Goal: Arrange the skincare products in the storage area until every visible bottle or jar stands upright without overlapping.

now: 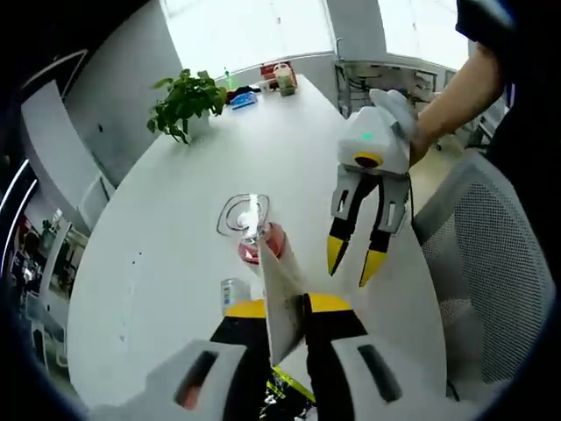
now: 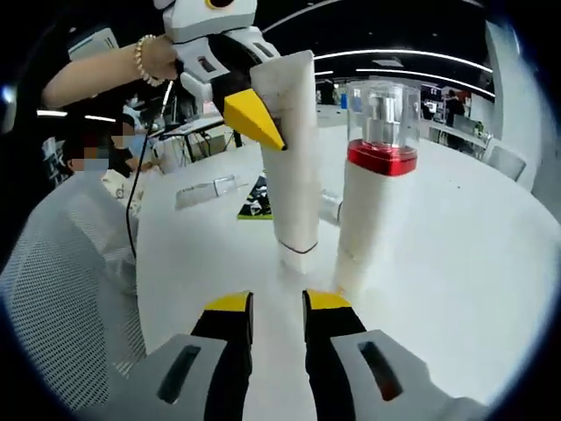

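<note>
White and long, the surface (image 1: pixel 175 263) runs toward bright windows, with a potted plant (image 1: pixel 186 103) near its far end and a mesh chair (image 1: pixel 500 246) beside it. The left gripper (image 1: pixel 285 309) is clamped on a white tube (image 2: pixel 294 149), which stands cap-down on the surface. Just beside the tube stands a white bottle (image 2: pixel 372 219) with a red collar and clear cap, upright. The right gripper (image 2: pixel 277 303) hovers low in front of both, its yellow-tipped jaws a narrow gap apart and holding nothing. A small jar (image 1: pixel 233 291) sits near the left gripper.
</note>
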`<state>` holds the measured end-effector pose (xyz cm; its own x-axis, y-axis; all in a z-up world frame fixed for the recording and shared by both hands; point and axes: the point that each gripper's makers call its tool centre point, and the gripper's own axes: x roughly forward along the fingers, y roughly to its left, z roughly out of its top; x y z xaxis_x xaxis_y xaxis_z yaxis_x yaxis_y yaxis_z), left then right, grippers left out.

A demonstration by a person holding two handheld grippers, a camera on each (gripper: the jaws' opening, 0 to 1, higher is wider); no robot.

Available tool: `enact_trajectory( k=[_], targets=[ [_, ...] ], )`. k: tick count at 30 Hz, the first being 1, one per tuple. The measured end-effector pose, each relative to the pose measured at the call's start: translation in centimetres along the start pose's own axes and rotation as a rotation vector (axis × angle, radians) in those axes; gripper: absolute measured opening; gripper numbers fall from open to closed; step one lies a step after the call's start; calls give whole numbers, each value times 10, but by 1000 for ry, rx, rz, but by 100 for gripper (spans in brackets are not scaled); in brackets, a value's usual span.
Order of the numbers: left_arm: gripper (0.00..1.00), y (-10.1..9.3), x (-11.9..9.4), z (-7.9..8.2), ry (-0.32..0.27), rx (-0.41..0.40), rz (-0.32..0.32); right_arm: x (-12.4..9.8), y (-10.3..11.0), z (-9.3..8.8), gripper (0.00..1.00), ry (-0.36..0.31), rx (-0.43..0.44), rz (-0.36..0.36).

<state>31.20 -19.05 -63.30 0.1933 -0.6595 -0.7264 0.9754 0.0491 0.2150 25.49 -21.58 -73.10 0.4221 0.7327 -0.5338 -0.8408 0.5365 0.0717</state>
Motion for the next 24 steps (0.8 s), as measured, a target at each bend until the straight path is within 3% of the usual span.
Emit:
enact_trajectory(
  k=[2,17,21,24],
  targets=[
    [12,9,4,0,-3,3,2,-2,1,-3,23,6,1,-2],
    [14,23,11,1,5,37,9,-12,2,-5,25,2,35,-26],
    [17,25,11,0,5,48,23,-12,2,-4,25,3,34,-25],
    [26,28,10,-1,9,16,48,-11,3,-2,25,5,27,-21]
  ],
)
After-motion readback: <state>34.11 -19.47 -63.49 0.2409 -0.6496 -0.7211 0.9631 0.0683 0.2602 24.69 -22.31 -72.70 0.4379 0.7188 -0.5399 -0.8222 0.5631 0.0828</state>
